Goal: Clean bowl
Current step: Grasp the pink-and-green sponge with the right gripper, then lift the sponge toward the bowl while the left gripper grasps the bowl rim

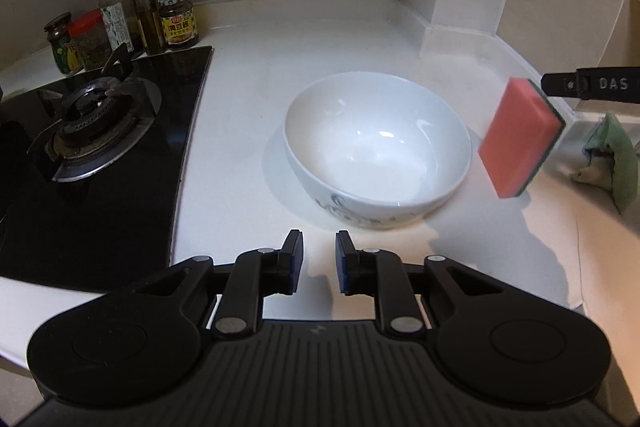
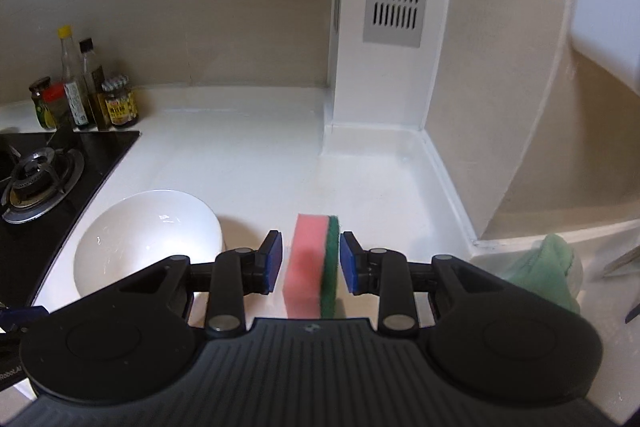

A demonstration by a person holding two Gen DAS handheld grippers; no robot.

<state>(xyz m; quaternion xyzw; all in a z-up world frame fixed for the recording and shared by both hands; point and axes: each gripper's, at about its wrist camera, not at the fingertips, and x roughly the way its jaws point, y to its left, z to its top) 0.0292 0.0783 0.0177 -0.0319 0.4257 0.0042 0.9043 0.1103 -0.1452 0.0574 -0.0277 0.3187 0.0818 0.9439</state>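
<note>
You are holding the right tool point(image 2: 311, 237) closed on the sponge point(image 1: 520, 139), pink foam facing one pad and the green scouring layer facing the other. From its own camera a sliver of a gap seems to be showing on the pink side, but the left wrist view shows the sponge hanging clear of the desk point(image 1: 320, 39), so it reads as gripped. You are carrying it edge-on and tilted, probably so that a broad face can be turned into the bowl point(image 1: 378, 147) when you bring it across. The bowl is sitting upright on the white desk, just right of the black stove point(image 1: 80, 131), and its inside looks white and glossy; whether any dirt is lying in it cannot be told. The sponge is hanging just to the right of the bowl's rim, near it but not touching, and not yet over the opening. You are keeping the left tool point(image 1: 318, 239) open with nothing between its pads, waiting just on the near side of the bowl, likely so it can steady the rim while the sponge is working. A green cloth point(image 1: 616, 163) is lying at the far right.
</note>
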